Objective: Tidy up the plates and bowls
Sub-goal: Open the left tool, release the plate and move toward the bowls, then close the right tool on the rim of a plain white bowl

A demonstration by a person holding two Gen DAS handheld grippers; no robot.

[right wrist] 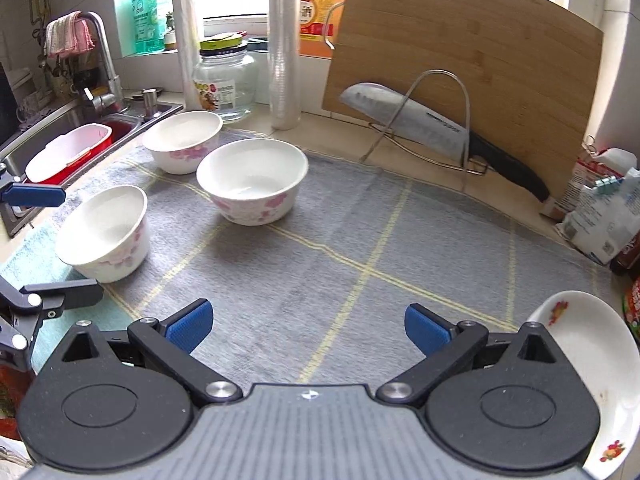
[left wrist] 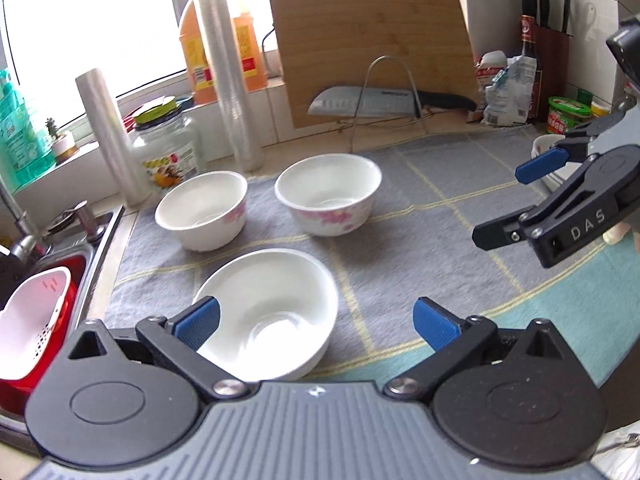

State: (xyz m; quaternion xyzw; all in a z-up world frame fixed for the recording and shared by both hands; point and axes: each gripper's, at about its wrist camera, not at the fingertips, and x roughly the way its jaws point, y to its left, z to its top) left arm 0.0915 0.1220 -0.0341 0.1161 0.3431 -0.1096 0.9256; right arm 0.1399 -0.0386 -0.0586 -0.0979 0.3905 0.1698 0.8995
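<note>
Three white bowls with pink flowers stand on the grey checked mat (left wrist: 420, 216): a near bowl (left wrist: 272, 312), a back left bowl (left wrist: 202, 214) and a back right bowl (left wrist: 330, 194). My left gripper (left wrist: 316, 322) is wide open just before the near bowl. Its left pad (left wrist: 200, 320) overlaps that bowl's rim in the picture, and nothing is gripped. The right wrist view shows the same bowls (right wrist: 106, 232), (right wrist: 182, 140), (right wrist: 252, 180). My right gripper (right wrist: 308, 326) is open over bare mat, holding nothing. A flowered white plate (right wrist: 588, 360) lies at its right.
A bamboo cutting board (right wrist: 460, 60) leans at the back behind a wire rack holding a knife (right wrist: 404, 120). On the left, the sink (left wrist: 100, 236) holds a red basin and a white strainer (left wrist: 32, 320). A glass jar (left wrist: 168, 152), film rolls and bottles line the back edge.
</note>
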